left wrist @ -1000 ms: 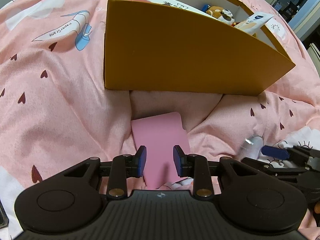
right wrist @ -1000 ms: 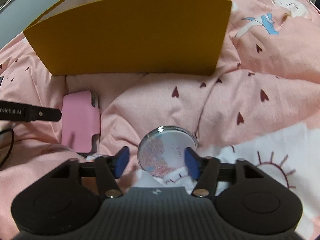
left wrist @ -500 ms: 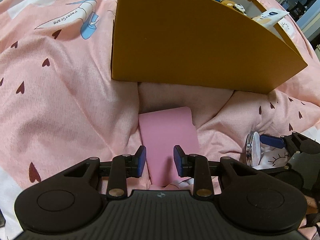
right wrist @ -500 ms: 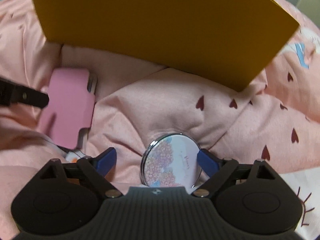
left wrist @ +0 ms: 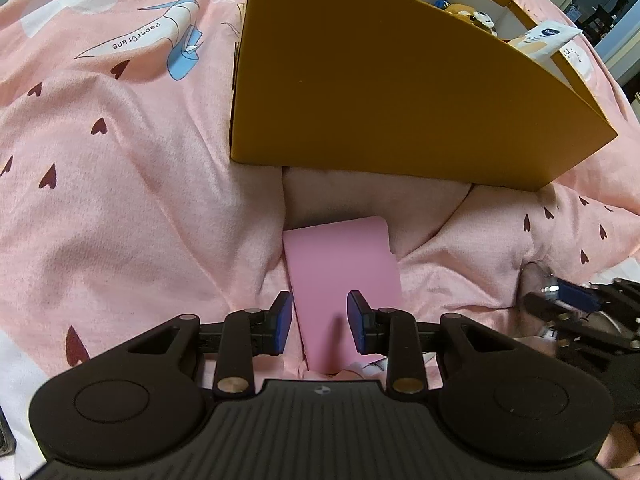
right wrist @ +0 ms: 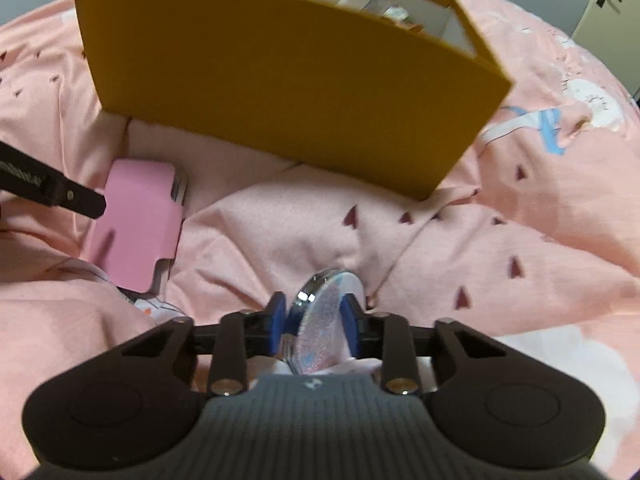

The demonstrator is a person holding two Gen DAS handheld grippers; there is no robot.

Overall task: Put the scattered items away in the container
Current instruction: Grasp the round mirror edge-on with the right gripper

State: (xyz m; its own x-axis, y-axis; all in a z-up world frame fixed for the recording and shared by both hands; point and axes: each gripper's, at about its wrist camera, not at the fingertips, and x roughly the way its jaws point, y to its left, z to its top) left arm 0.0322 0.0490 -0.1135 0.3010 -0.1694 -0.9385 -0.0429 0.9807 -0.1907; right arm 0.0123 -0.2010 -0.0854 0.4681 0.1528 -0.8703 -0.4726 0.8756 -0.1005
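A pink flat case lies on the pink bedding in front of the yellow box. My left gripper is open, its fingers astride the case's near end, just above it. My right gripper is shut on a round compact mirror with a floral lid, tilted on edge. The pink case also shows in the right wrist view, with the left gripper's finger beside it. The yellow box stands behind. The right gripper shows at the right edge of the left wrist view.
The box holds a plush toy, a white packet and papers. Rumpled pink bedding with heart prints surrounds everything, with folds around the case and mirror. A dark doorway is at the far right.
My right gripper has closed on the compact mirror and tipped it onto its edge. My left gripper stayed open and moved slightly forward over the pink case.
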